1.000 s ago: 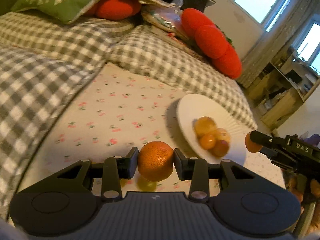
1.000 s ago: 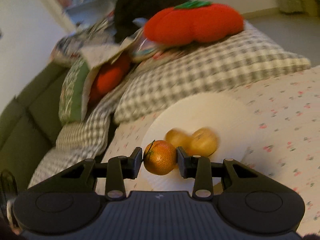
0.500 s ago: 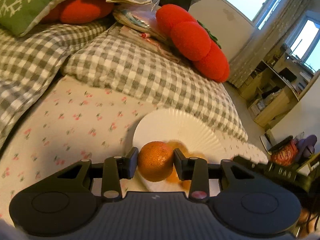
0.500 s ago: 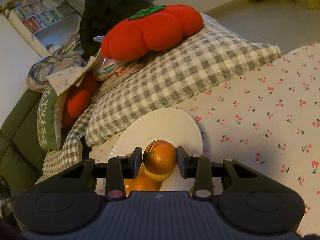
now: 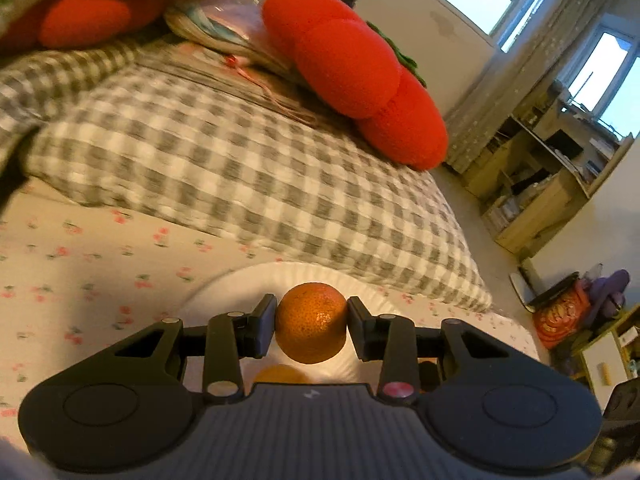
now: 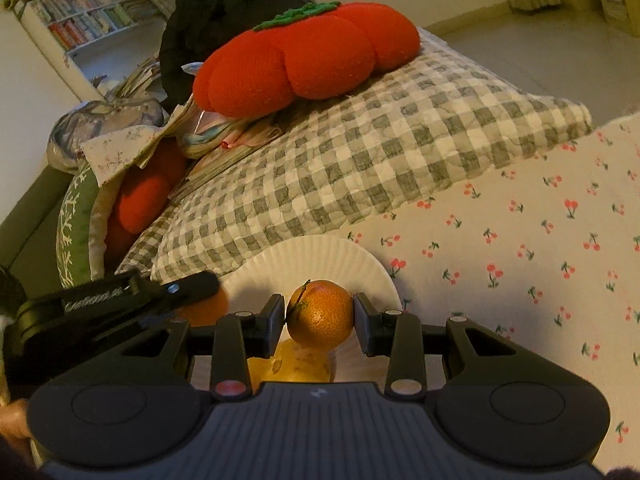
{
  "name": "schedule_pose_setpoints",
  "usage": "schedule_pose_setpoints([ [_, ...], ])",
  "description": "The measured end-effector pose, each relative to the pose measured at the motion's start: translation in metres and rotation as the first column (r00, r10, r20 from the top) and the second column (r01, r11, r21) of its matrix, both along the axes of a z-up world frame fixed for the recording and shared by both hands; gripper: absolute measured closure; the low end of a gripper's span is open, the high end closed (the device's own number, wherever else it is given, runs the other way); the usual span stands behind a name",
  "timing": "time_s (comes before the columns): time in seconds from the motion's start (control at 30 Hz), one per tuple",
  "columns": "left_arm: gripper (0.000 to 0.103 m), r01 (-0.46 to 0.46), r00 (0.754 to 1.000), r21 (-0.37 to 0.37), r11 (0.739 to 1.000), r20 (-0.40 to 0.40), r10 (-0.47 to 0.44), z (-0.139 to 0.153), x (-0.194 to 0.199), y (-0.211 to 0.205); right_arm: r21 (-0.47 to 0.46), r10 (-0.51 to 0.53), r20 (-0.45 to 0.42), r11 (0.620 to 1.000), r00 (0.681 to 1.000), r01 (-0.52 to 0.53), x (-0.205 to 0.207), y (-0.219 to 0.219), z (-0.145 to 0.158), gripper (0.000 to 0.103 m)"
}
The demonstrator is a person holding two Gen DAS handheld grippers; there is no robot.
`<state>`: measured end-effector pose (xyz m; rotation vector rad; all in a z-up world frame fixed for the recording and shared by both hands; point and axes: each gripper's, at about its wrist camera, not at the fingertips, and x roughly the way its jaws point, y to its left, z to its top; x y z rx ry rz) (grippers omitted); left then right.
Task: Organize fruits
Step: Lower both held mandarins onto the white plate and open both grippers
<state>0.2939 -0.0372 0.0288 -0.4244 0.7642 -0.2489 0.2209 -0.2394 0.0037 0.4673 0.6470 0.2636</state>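
Note:
My left gripper is shut on an orange mandarin and holds it just above the white paper plate. Another fruit on the plate shows below it. My right gripper is shut on a second mandarin with a stem, also above the plate. A yellow fruit lies on the plate under it. The left gripper with its mandarin shows at the left of the right wrist view.
The plate sits on a cherry-print cloth. A grey checked pillow lies right behind it, with a red tomato cushion on top. A green cushion is at the far left. Shelves and floor lie beyond.
Both grippers have moved in over the plate with their mandarins still held. The plate has come closer in both views. The left gripper has entered the right wrist view.

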Motion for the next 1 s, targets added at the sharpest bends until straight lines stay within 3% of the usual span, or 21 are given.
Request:
schedule_pose_setpoints([
  [0.47,0.071,0.039,0.996,-0.046,0.998,-0.082,-0.043,-0.024,0.007,-0.008,-0.052,0.007,-0.011,0.999,1.000,-0.008,0.001,0.010,-0.007,0.068],
  [0.63,0.070,0.039,0.996,-0.035,0.999,-0.076,-0.041,-0.018,0.005,-0.009,-0.023,-0.020,-0.011,1.000,1.000,0.020,0.000,0.004,-0.004,0.065],
  [1.0,0.065,-0.007,0.999,-0.090,0.996,-0.034,0.004,0.014,-0.029,0.021,0.037,-0.035,0.008,0.999,0.999,0.034,-0.005,0.001,0.009,0.062],
])
